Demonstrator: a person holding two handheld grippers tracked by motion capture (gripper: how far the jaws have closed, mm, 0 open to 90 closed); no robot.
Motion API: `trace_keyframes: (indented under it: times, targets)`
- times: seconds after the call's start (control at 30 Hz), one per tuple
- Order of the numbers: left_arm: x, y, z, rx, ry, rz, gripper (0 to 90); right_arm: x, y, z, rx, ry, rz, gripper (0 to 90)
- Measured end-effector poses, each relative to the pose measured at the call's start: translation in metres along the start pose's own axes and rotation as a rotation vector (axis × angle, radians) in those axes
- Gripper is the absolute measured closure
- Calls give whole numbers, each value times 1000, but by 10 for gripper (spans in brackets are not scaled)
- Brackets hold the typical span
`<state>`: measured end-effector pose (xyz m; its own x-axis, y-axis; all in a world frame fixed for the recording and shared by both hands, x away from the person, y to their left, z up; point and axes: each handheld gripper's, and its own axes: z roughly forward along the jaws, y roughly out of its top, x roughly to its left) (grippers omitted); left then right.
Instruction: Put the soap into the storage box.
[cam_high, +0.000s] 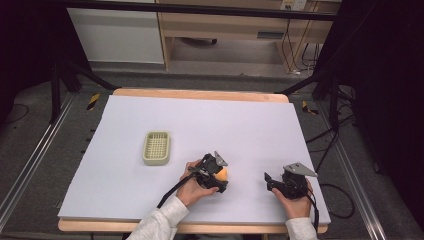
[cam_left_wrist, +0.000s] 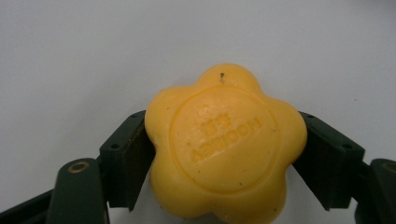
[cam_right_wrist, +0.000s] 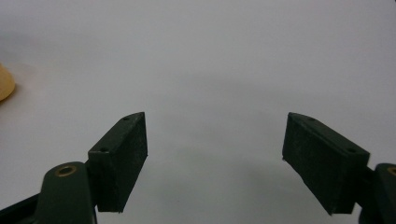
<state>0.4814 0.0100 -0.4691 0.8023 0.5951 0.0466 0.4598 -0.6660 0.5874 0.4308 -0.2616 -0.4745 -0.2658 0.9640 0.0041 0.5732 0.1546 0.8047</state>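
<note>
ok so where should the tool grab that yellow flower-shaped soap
Across its scalloped sides, as the left tool does now: the soap lies flat on the table, stamped face up, so the low, level approach looks right. Seating the pads in opposite notches between lobes should keep it from slipping.

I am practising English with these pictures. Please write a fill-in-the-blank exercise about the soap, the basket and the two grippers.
1. The left gripper is shut on a yellow ____-shaped soap.
2. The right gripper has its jaws ____.
3. The basket lies to the ____ of the soap in the high view.

Missing words: flower; open; left
</note>
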Motion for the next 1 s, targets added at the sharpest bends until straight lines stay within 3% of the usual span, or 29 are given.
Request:
trace_keyframes:
  times: [0.73, 1.0]
  targets:
    - [4, -1, -7, 8, -9, -14, 252, 0, 0, 0, 0, -1, -1, 225]
    - [7, -1, -18, -3, -7, -17, 253, 0, 0, 0, 0, 1, -1, 225]
